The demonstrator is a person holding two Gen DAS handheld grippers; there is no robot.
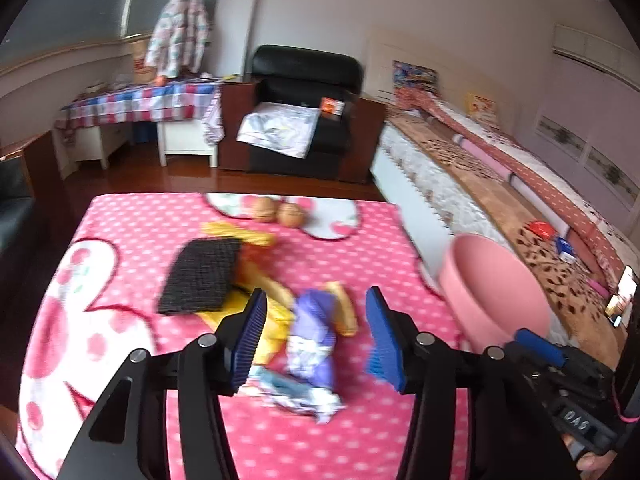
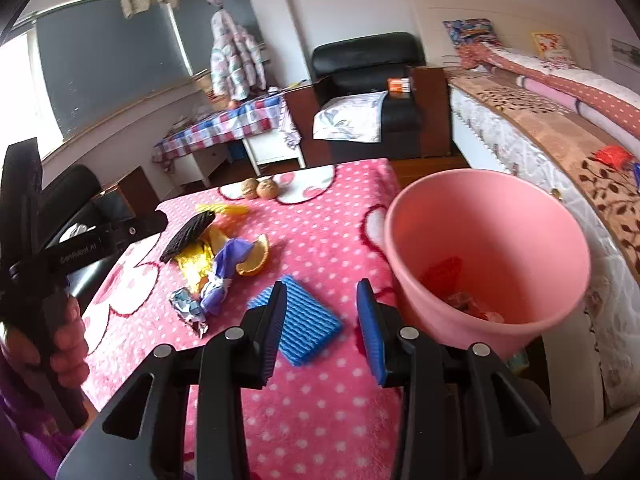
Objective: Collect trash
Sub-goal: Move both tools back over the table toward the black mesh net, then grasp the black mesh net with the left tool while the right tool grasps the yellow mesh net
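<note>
A pile of trash lies on the pink dotted blanket (image 1: 120, 360): a purple wrapper (image 1: 312, 340), a yellow wrapper (image 1: 276, 320), orange peel (image 1: 344, 308), crumpled foil (image 1: 296, 396) and a black mesh pad (image 1: 200, 276). My left gripper (image 1: 316, 332) is open, above and astride the purple wrapper. My right gripper (image 2: 322, 328) is open and empty over a blue foam pad (image 2: 308, 328). The pink bin (image 2: 488, 256) stands right of it, with red and clear scraps inside. The pile also shows in the right wrist view (image 2: 224, 264). The bin also shows in the left wrist view (image 1: 492, 292).
Two walnuts (image 1: 278, 210) lie at the blanket's far edge. A bed (image 1: 500, 184) runs along the right. A black armchair (image 1: 304, 112) and a checked-cloth desk (image 1: 140, 104) stand behind. The hand holding the left gripper (image 2: 68, 340) shows at the left.
</note>
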